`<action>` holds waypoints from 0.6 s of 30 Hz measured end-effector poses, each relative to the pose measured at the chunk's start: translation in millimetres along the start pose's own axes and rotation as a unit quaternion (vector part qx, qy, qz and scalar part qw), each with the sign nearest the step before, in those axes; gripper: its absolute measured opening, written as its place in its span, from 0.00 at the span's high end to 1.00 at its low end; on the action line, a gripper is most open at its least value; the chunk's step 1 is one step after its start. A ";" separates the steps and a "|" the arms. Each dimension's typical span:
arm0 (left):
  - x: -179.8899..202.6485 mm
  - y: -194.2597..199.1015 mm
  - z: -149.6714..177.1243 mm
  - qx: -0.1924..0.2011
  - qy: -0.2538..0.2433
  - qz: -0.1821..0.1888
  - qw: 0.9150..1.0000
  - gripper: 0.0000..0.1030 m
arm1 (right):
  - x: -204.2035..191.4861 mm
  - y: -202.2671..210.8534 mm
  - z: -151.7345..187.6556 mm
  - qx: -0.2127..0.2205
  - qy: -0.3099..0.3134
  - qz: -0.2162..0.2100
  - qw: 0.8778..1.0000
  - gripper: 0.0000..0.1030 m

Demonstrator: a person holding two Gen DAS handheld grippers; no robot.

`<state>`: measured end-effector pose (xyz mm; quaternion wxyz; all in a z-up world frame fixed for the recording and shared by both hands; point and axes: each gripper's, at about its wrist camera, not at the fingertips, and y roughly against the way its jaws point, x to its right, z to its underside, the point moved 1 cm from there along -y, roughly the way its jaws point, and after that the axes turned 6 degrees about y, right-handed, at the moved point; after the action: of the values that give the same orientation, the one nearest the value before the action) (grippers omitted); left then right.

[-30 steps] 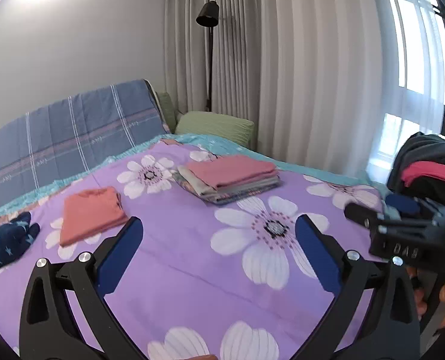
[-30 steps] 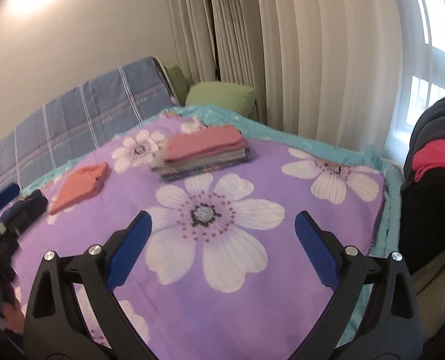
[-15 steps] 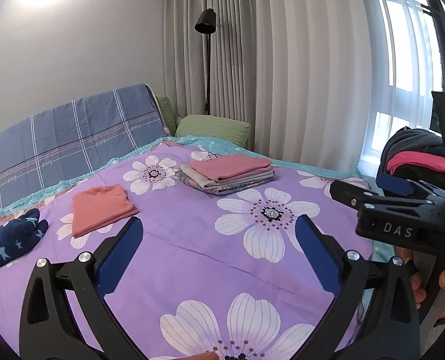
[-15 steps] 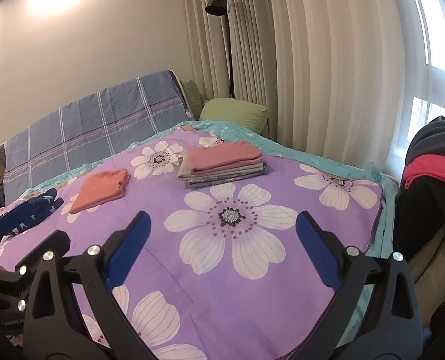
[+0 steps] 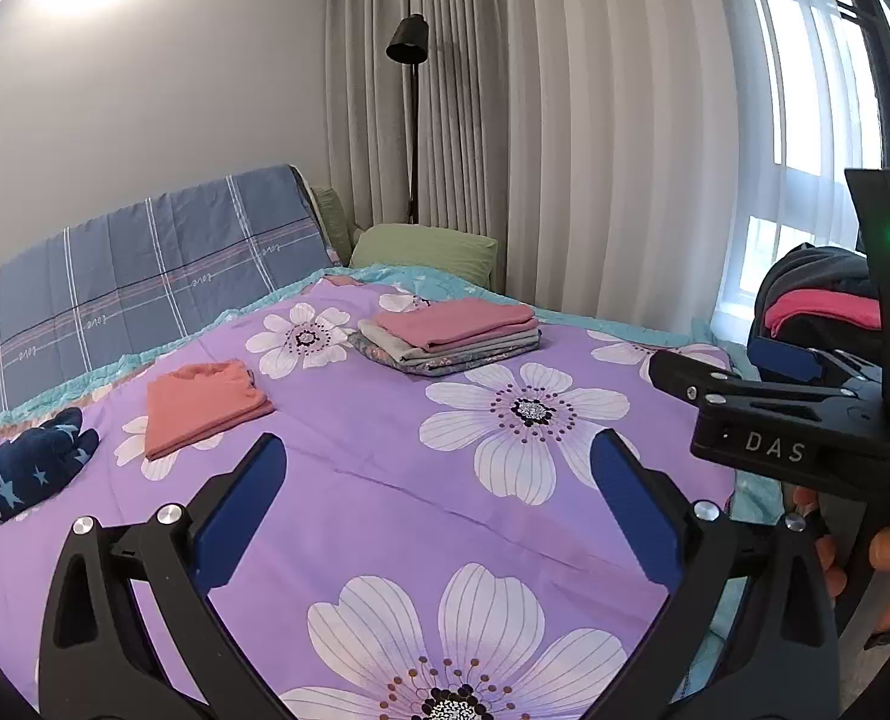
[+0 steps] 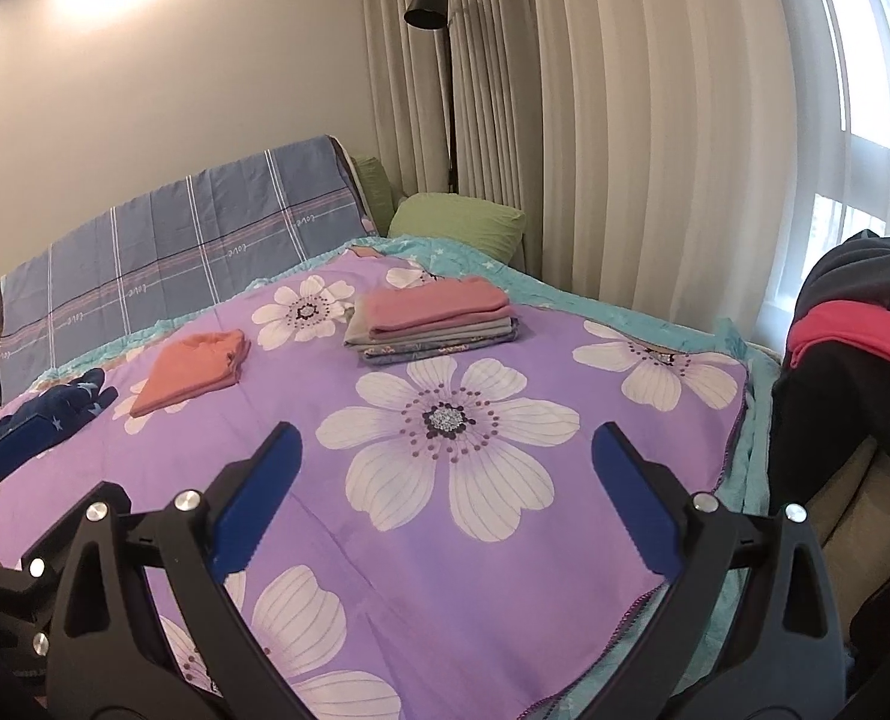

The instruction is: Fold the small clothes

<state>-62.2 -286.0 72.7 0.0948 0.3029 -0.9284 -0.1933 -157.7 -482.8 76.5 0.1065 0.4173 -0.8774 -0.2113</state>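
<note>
Folded stack [image 5: 448,339]: several small garments piled flat, a pink piece on top, grey and patterned layers beneath; it lies on the far half of the bed, near the green pillow.
Orange garment [image 5: 201,402]: folded into a rough rectangle, lying alone on the bed to the left of the stack and well apart from it.
Navy star-print garment [image 5: 21,471]: unfolded and bunched, at the left edge of the bed, just beside the orange garment [image 6: 195,369].
Bed cover [image 5: 384,480]: purple with large white flowers, a teal border along its far and right edges.
Left tool [image 5: 438,510]: released, its blue-padded fingers [image 5: 237,510] spread wide above the near part of the bed, holding nothing.
Right tool [image 6: 445,504]: likewise released, fingers [image 6: 634,504] wide apart over the cover and empty; in the left wrist view its black body, marked "DAS" [image 5: 775,450], sits at the right edge with a green light above it.
Hand [image 5: 883,564]: fingers partly visible below the right tool's body.
Headboard cover [image 5: 132,288]: blue plaid cloth behind the bed.
Green pillow [image 5: 426,249]: at the far corner of the bed.
Floor lamp [image 5: 408,42]: black, standing before the grey curtains.
Clothes heap [image 6: 853,324]: dark and red garments piled to the right of the bed, below the window.
</note>
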 end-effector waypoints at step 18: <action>4.1 -6.2 4.2 -0.015 0.000 0.017 1.000 0.01 | 2.8 -2.7 2.1 0.000 0.005 -0.005 1.000 0.04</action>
<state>-63.4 -291.8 66.5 0.1024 0.2859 -0.9303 -0.2058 -158.4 -485.8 73.4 0.1103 0.4225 -0.8748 -0.2098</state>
